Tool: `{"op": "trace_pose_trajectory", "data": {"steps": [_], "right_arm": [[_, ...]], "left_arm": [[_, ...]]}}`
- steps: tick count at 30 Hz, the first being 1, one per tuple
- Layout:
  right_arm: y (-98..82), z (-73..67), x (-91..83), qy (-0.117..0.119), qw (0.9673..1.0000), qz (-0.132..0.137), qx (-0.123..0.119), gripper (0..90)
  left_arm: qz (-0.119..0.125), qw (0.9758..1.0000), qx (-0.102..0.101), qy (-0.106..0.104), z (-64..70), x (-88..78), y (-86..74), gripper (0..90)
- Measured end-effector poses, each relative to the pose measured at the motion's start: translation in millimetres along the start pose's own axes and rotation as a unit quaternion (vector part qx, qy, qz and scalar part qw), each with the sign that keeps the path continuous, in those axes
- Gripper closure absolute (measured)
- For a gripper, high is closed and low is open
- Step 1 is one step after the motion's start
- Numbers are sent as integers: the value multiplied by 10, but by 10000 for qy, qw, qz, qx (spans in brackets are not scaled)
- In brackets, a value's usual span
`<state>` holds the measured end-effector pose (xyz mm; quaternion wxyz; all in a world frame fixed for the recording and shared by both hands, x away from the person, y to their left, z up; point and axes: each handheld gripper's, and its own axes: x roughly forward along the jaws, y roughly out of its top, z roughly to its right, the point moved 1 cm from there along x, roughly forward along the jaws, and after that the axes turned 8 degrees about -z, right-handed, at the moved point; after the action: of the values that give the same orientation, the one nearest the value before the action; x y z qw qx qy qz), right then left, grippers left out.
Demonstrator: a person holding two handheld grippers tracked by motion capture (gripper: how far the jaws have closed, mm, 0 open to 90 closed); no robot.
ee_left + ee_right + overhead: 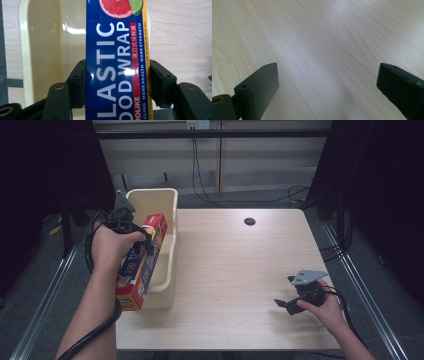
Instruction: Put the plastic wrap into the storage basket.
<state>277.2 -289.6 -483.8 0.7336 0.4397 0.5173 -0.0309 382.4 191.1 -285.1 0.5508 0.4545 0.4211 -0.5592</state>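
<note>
My left tongs [145,240] are clamped across the narrow width of a plastic wrap box [142,262], pads pressing its two long edges. In the left gripper view the box [115,62] runs straight up between the jaws, its long axis in line with my tongs. From above, it hangs tilted over the near left part of the cream bin [167,200], its far end up over the bin's opening and its near, red end down by the bin's near left corner; I cannot tell whether that end touches the rim.

That tilt is what the coming move turns on, as I judge it. The bin is a long trough lying away from me, and the box's long axis already runs nearly the same way, only slanted. The opening lies right under and slightly to the right of the box, so I would level the box and lower it in lengthwise. My left hand [112,247] is the one at the bin; my right hand [325,305] is well apart, near the right edge of the desk [240,270].

The box is glossy printed cardboard, long and square-edged, blue with white lettering, a citrus picture and red ends. The bin is smooth, matte cream plastic with rounded corners and a rolled rim. The desk is pale wood grain with a dark cable hole [249,221].

My right tongs [292,292] stand wide apart over bare wood, holding nothing.
</note>
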Motion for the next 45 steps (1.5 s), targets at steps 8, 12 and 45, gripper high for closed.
{"op": "trace_pose_trajectory", "data": {"steps": [8, 12, 45], "right_arm": [[-4, -2, -2, 8, 10000, 6, 13, 40], [-4, 0, -1, -6, 10000, 0, 10, 40], [-20, -3, -2, -10, 10000, -36, 9, 40]], "left_arm": [[-108, 9999, -50, -19, -15, 93, 12, 409], [-123, 9999, -40, -12, -30, 142, 22, 409], [-294, 9995, -123, 12, -36, 351, 69, 406]]}}
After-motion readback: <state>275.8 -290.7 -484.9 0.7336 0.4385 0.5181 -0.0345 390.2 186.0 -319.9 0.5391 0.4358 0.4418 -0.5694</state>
